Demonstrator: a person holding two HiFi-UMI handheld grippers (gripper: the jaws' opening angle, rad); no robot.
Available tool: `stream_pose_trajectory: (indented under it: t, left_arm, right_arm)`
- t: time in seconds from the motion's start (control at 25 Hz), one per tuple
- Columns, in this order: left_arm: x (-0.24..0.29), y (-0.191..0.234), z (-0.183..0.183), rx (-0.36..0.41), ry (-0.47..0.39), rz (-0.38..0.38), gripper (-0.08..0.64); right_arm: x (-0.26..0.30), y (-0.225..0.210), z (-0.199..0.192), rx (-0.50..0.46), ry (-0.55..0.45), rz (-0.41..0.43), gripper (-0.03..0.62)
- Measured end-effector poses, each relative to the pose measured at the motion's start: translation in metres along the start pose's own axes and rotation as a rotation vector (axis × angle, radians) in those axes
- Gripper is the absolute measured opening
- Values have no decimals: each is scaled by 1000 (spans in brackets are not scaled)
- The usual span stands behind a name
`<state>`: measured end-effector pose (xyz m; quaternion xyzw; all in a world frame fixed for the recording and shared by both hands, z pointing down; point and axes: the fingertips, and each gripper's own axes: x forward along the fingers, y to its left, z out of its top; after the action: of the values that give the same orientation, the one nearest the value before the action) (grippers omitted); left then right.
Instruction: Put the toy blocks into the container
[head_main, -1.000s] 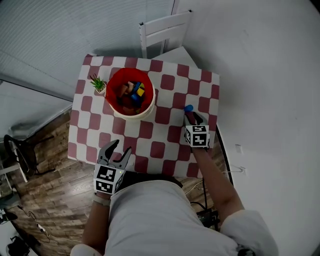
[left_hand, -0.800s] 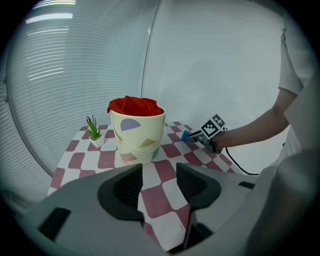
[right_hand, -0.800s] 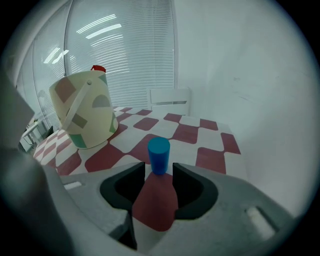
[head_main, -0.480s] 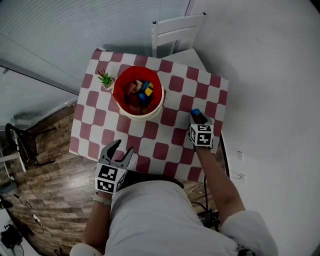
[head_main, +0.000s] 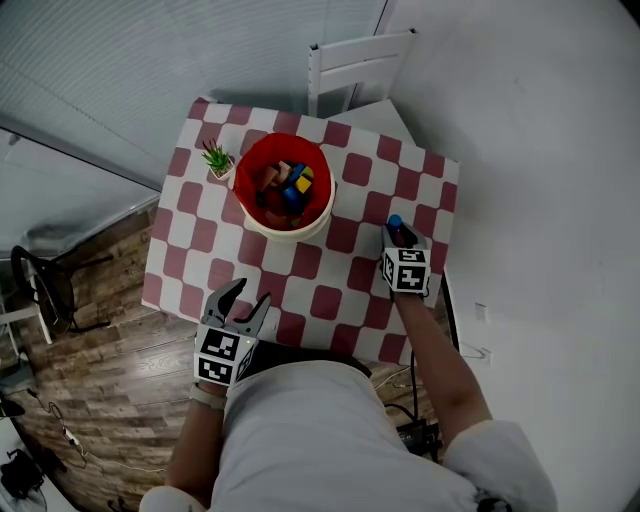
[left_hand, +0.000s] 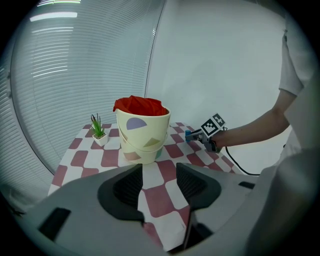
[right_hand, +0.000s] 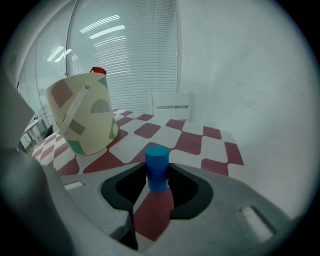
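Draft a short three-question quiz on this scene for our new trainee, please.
1. True or false: the left gripper has its jaws apart with nothing between them.
2. Multiple choice: what stands between the jaws of the right gripper?
A. a red cube
B. a blue cylinder
C. a green ball
3. Fill in the missing word: the small potted plant stands ___ the bucket, not inside it.

Key: 1 true; 2 B; 3 beside.
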<state>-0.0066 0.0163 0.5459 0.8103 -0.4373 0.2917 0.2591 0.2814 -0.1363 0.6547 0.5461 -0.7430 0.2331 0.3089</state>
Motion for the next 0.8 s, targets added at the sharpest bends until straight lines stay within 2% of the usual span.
stream_pose_trajectory:
  t: [0.36,0.8]
  left_arm:
    - [-11,11,3,10,-27,-20,195]
    - [-29,25,6,34,-66,-56,195]
  right_arm:
    - [-26,27,31,-7,-57,19,141]
    - [-72,94,87,-75,-158,88,141]
